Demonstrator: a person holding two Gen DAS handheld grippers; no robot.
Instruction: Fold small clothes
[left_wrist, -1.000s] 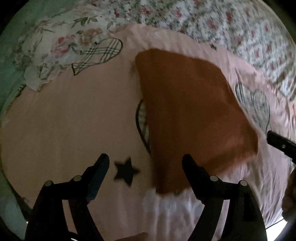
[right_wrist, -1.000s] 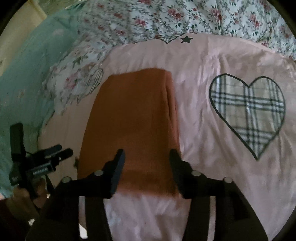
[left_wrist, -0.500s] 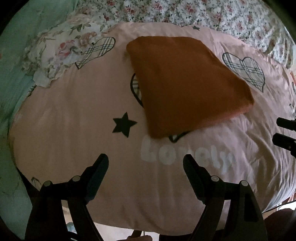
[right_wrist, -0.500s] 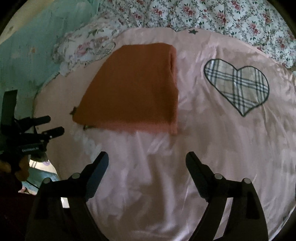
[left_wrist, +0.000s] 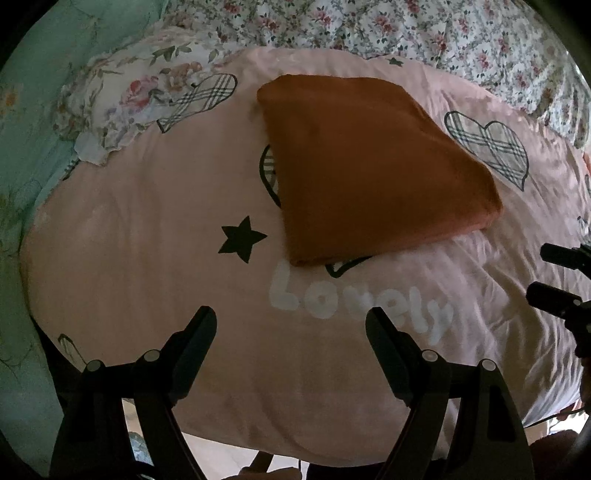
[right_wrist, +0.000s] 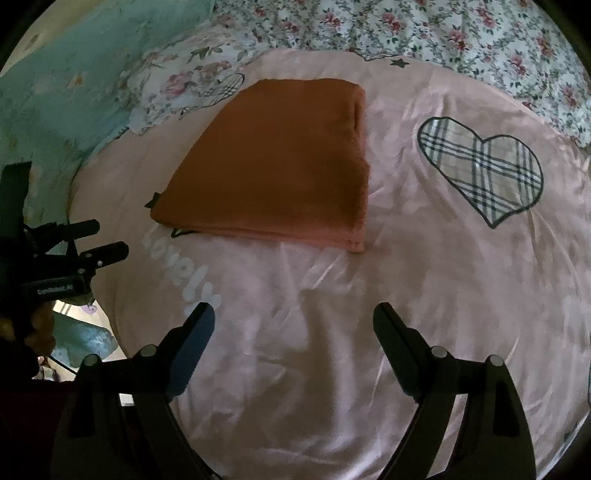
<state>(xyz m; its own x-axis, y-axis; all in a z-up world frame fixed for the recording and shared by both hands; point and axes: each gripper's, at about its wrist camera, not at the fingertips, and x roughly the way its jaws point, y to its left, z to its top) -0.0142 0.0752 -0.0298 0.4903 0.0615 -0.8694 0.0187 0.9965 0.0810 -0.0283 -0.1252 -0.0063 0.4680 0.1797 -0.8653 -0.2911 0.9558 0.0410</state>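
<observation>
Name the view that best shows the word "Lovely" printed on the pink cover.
The left wrist view: "Lovely" reads whole, just beyond the open left gripper. The right wrist view shows it sideways, foreshortened near the folded orange cloth.

A folded orange garment (right_wrist: 273, 162) is seen lying flat on a pink quilt (right_wrist: 406, 280), its layered edges turned toward the right and near sides. A plaid heart print (right_wrist: 484, 168) is noted on the quilt to the right of the garment, well apart from it. White lettering (right_wrist: 177, 266) is partly covered by the garment's near left corner. The right gripper (right_wrist: 293, 319) is held above bare quilt, short of the garment; its jaws have just been opening, with nothing between them. The left gripper (right_wrist: 101, 238) is seen at the left edge, jaws apart. Floral bedding (right_wrist: 443, 33) is visible beyond the quilt.
</observation>
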